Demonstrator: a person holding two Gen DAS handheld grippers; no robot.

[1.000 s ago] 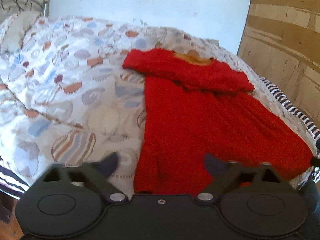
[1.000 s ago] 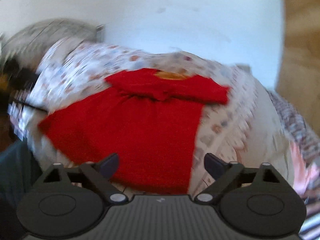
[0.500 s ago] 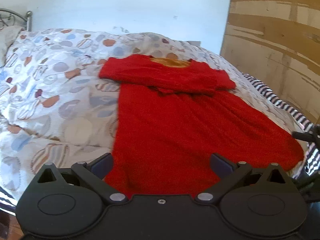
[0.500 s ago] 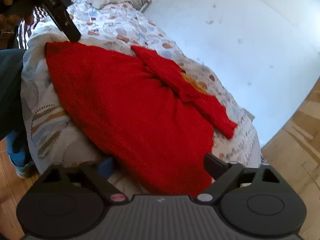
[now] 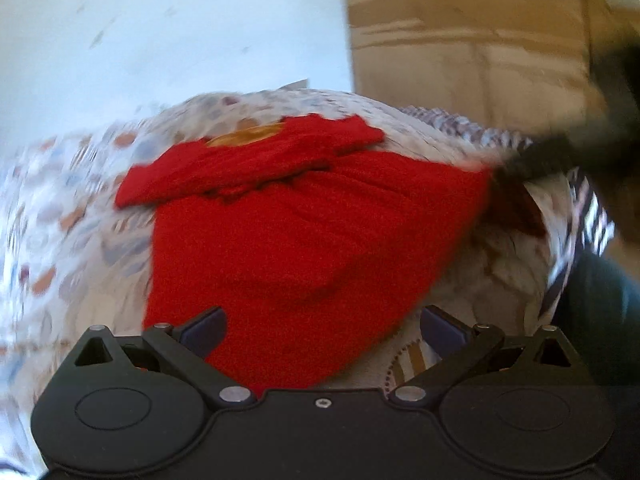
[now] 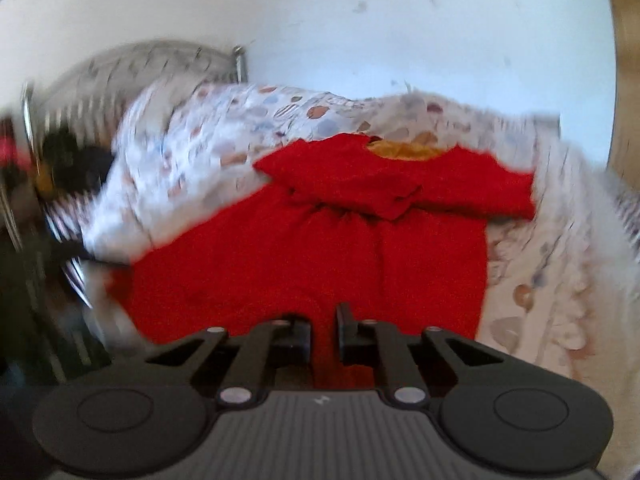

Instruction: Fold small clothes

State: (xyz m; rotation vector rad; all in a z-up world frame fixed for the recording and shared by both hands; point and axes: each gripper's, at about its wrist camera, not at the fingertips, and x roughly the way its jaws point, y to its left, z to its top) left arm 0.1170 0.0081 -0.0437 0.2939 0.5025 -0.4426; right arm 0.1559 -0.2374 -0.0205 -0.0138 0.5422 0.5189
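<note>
A small red dress (image 5: 304,232) lies spread on the patterned bed cover, sleeves folded across its chest and an orange lining at the neck; it also shows in the right wrist view (image 6: 320,248). My left gripper (image 5: 322,330) is open, its fingers wide apart over the dress's near hem. My right gripper (image 6: 323,330) is shut on the dress's hem, red cloth pinched between the narrow jaws. In the left wrist view the right gripper (image 5: 560,152) is a dark blur at the dress's right corner.
The bed cover (image 5: 68,216) is white with coloured ovals. A metal headboard (image 6: 132,64) stands at the far left in the right wrist view. A wooden panel (image 5: 472,40) rises behind the bed on the right, beside a white wall (image 6: 360,20).
My right gripper has closed from wide open onto the dress's hem. Both cameras have swung, and the left gripper now sits over the hem, still open.
</note>
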